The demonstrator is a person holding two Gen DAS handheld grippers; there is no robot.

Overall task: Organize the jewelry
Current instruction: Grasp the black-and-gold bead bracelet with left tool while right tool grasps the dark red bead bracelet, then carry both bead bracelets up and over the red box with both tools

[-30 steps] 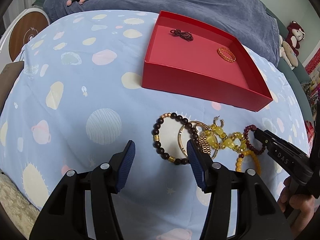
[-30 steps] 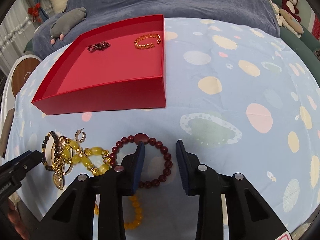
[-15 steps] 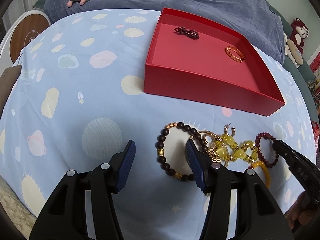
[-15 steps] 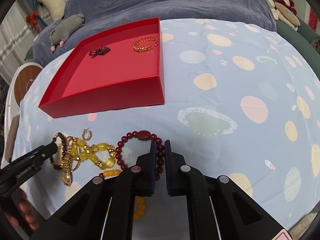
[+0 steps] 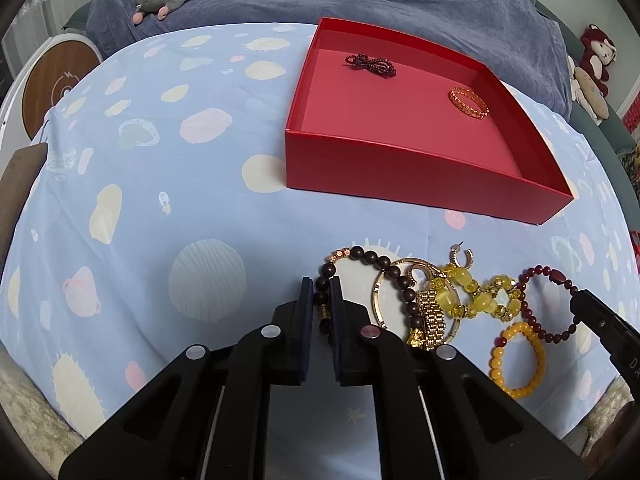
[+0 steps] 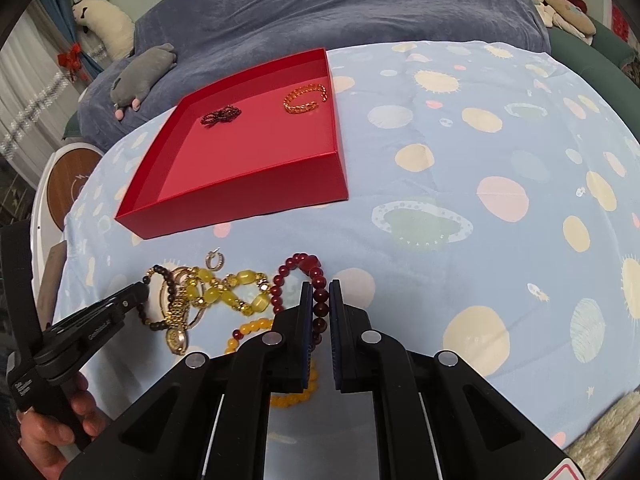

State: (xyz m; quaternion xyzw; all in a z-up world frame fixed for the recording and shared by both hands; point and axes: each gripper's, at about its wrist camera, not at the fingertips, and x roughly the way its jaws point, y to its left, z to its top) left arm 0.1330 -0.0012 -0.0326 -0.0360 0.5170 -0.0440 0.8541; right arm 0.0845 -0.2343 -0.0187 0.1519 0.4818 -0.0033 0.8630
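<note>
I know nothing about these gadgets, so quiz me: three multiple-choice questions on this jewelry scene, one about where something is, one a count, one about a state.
1. Where does the small gold hoop earring lie?
A. inside the red box
B. on the blue cloth, in front of the box
C. on the grey plush toy

2. How many pieces of jewelry lie inside the red box?
A. none
B. two
C. five

3. What is the left gripper doing?
A. standing wide open above the cloth
B. holding the box
C. shut on the dark brown bead bracelet

Answers:
1 B: it rests on the cloth by the yellow beads.
2 B: a dark red bead piece and an orange bracelet.
3 C: its pads pinch the bead strand.
</note>
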